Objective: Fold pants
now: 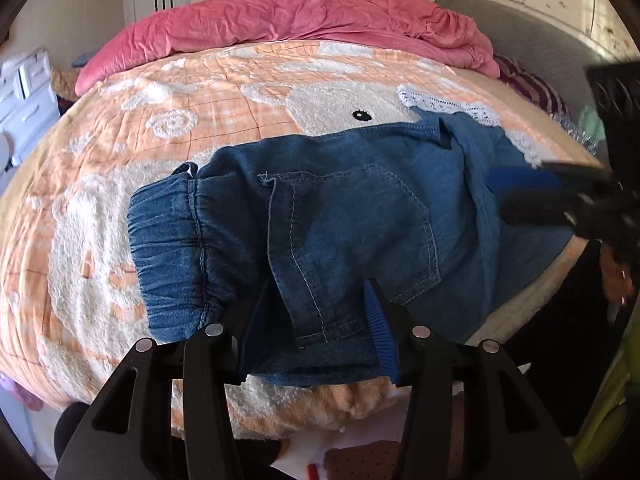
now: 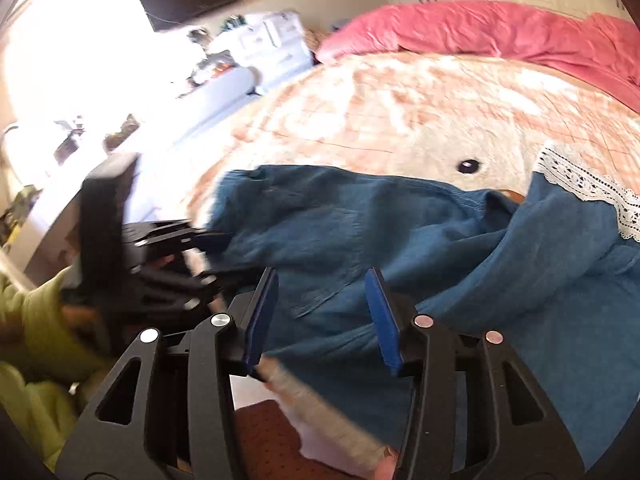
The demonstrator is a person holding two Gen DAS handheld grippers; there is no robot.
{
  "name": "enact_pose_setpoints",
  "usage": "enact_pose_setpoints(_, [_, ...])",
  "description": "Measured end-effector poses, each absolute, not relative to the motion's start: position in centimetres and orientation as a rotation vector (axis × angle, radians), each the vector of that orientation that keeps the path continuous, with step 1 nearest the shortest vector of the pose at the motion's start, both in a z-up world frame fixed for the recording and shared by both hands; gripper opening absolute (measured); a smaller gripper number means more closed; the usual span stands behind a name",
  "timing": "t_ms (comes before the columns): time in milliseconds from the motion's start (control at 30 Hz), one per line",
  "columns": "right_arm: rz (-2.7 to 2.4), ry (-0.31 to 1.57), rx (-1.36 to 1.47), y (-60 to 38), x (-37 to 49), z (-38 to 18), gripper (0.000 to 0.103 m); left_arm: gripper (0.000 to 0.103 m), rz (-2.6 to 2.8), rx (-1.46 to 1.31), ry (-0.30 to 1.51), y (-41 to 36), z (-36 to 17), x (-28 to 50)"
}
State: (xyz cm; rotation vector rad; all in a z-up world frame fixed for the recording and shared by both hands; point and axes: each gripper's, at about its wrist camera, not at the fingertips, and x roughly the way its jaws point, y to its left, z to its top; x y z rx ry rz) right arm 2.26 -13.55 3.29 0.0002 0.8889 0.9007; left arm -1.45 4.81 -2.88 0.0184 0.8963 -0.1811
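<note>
Blue denim pants with an elastic waistband and white lace hem trim lie folded on the bed. My left gripper is open, its fingers astride the pants' near edge by the back pocket. My right gripper is open over the pants near the bed's front edge. The right gripper also shows at the right of the left wrist view, its blue pad on the cloth. The left gripper shows at the left of the right wrist view.
The bed carries an orange and cream plush blanket with a bear face. A pink duvet is bunched along the far side. White drawers stand left of the bed. A grey headboard is at the right.
</note>
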Motion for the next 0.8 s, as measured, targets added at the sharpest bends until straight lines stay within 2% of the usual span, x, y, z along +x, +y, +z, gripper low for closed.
enact_pose_setpoints(133, [0.800,1.048,-0.055,-12.7,3.9,-0.8,0.040,0.046,-0.183,0.006,0.884,5.0,-3.0,-1.5])
enact_pose_setpoints(267, [0.809,1.020,-0.003,-13.8,3.4,-0.4,0.040,0.047,-0.148,-0.036,0.855,5.2,-0.8,-1.7])
enact_pose_setpoints(300, [0.825,1.015,0.049,-14.9,3.3,0.0,0.041,0.056,-0.142,-0.043,0.809,5.1,0.6,-2.1])
enact_pose_setpoints(333, [0.839,0.997,0.117,-16.0,3.4,0.9,0.041,0.070,-0.142,-0.037,0.779,4.9,1.7,-2.5])
enact_pose_setpoints(400, [0.812,0.950,0.164,-17.7,4.0,2.8,0.048,0.074,-0.176,-0.014,0.736,4.0,3.7,-2.8])
enact_pose_setpoints(533, [0.667,0.891,0.193,-21.7,6.4,5.3,0.050,0.074,-0.290,-0.038,0.748,1.4,4.6,-2.0])
enact_pose_setpoints(700, [0.575,0.896,0.157,-24.3,8.4,6.0,0.054,0.073,-0.485,-0.053,0.850,-3.3,1.9,0.6])
enact_pose_setpoints(767, [0.566,0.904,0.136,-24.5,9.1,6.0,0.054,0.067,-0.514,-0.061,0.894,-4.3,0.6,1.6])
enact_pose_setpoints(800, [0.563,0.903,0.125,-24.7,9.3,6.1,0.055,0.058,-0.523,-0.069,0.919,-4.6,0.0,2.1])
